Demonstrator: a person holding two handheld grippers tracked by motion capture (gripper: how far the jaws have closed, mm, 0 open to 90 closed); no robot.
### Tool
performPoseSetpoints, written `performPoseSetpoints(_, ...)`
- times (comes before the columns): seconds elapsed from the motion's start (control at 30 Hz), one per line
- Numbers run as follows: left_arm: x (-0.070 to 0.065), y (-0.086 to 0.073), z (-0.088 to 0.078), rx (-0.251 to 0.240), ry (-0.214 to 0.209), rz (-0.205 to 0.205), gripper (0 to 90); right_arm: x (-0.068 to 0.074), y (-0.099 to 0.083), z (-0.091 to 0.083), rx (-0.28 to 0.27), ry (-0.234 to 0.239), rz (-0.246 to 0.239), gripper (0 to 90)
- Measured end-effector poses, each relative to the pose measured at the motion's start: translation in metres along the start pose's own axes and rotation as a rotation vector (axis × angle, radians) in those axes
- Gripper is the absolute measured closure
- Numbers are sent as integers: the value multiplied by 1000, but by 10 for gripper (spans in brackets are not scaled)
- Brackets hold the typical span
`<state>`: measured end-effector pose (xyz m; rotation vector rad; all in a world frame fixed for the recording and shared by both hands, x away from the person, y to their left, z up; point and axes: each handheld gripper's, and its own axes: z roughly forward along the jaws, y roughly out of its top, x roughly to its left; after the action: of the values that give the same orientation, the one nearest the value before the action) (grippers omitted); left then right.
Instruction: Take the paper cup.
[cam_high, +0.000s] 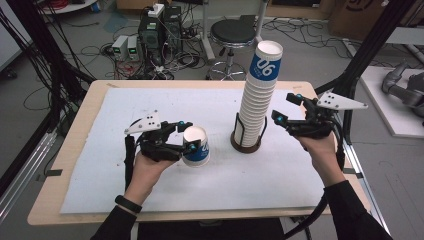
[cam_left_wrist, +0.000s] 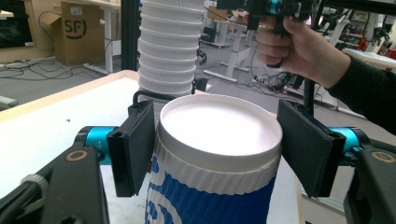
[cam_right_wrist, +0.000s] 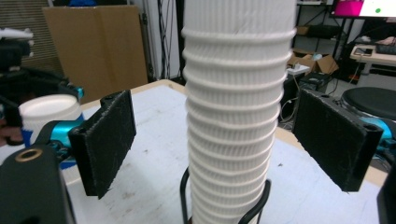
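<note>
High view: left gripper (cam_high: 186, 135) clamps a lone paper cup (cam_high: 195, 145), 9 o'clock of the cup stack (cam_high: 258, 95).

Left gripper view: pads hug the rim (cam_left_wrist: 219, 140); light, crushable, so grip gently.

Right gripper view: right gripper (cam_right_wrist: 233, 149) spread wide, empty, flanking the stack; wire holder (cam_right_wrist: 254, 205) visible.

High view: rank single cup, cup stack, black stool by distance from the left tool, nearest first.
1. Single cup, held in the left tool.
2. Cup stack, to its right, mid-table.
3. Black stool, on the floor beyond the table.
</note>
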<state>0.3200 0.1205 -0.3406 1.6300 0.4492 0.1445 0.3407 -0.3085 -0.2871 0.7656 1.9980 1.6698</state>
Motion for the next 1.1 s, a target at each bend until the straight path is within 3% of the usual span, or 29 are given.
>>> performPoseSetpoints(0.5, 0, -4, 2, 8, -11, -5, 301, 20, -37, 4, 17, 71, -19, 138)
performPoseSetpoints(0.7, 0, -5, 3, 10, -15, -11, 301, 27, -52, 7, 35, 132, -25, 139)
performPoseSetpoints(1.1, 0, -5, 5, 12, -23, -13, 301, 32, -63, 10, 58, 182, -25, 139)
